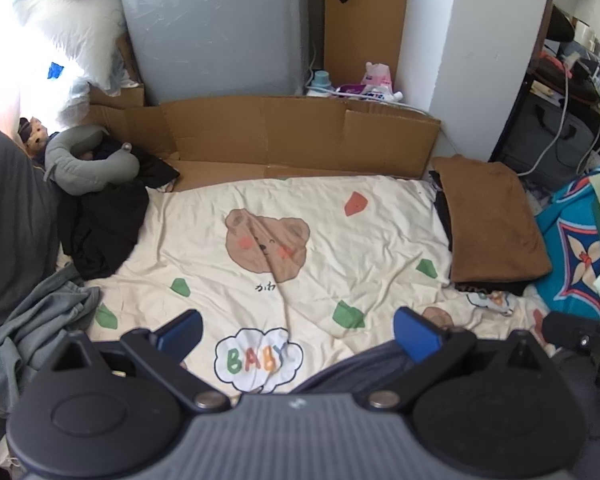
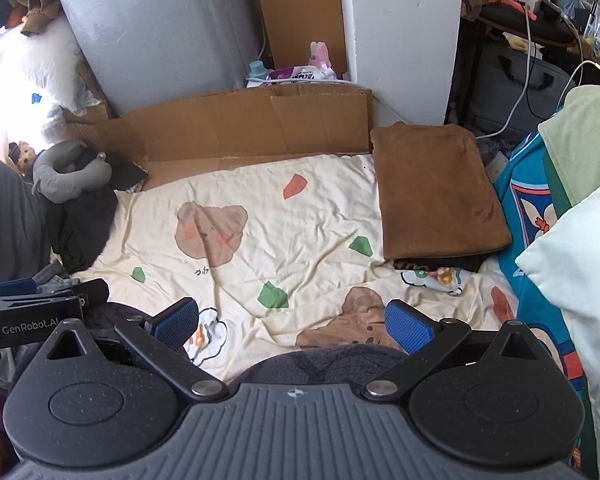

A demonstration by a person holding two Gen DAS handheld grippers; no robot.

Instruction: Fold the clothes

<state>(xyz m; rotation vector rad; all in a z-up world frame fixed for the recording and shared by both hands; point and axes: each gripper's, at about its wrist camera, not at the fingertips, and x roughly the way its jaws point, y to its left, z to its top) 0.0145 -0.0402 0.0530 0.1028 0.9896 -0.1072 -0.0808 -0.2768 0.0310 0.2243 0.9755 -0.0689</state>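
Both tools hover low over the bear sheet [image 1: 340,240], nothing in hand. The left gripper [image 1: 298,336] has its blue pads spread wide, empty air between them. The right gripper [image 2: 292,326] is just as wide apart, also holding nothing.

The clothes: a folded brown piece [image 2: 436,188] sits on a dark stack at the right edge of the sheet, looking done. Unfolded work waits on the left, a black heap [image 1: 100,224] under the neck pillow [image 1: 88,164] and a crumpled grey garment [image 1: 36,328] at the near left corner. A dark blue fabric [image 1: 364,368] also lies right under both tools, close to the pads, though too little of it shows to say what it is.

The risks, as I judge them. The sheet is loose and wrinkled, so a low pinch for any garment could catch the sheet along with it and drag the whole working surface. The black heap is tucked against the pillow; pulling it out could tip the pillow onto the clear area. A wide sweep to the right could nudge the brown stack and undo that fold. And black on black hides the edges, so a grab may catch a bunched middle, not a hem.
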